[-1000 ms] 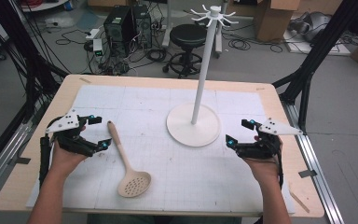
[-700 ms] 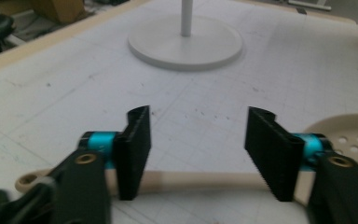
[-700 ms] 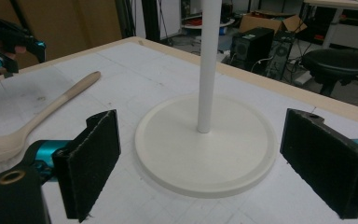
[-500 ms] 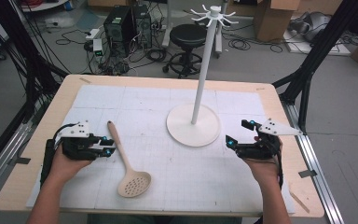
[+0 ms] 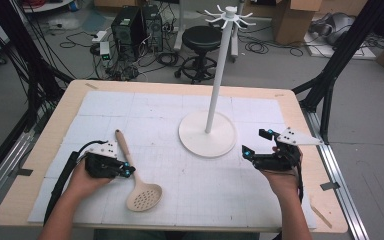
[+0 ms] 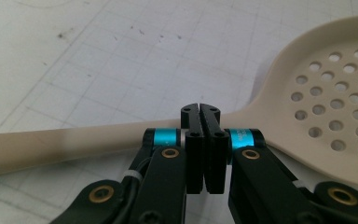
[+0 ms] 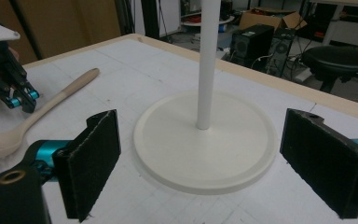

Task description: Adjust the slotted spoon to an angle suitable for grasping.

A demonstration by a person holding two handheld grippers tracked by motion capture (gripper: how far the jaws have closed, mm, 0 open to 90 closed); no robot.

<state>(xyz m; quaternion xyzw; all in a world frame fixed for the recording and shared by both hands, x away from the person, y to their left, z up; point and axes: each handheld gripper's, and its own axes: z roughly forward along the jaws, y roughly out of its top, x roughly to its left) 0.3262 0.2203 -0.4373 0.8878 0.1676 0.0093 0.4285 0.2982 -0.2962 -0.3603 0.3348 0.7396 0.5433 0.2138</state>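
On gridded mat [image 5: 180,200]: smooth beige perforated spoon [image 5: 139,187]

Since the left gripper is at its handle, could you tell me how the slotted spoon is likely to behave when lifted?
The slotted spoon looks like rigid, one-piece plastic, so it should stay stiff. Its broad perforated bowl probably makes it head-heavy, so it may droop in the left gripper. The smooth, rounded handle could slip or twist.

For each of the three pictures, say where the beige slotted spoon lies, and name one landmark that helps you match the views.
High view: slotted spoon lies lower left of centre, beside the left gripper.
Left gripper view: its handle and holed bowl run across the middle, just beyond the jaws.
Right gripper view: it lies at the left edge.
Shared landmark: the white stand's round base.
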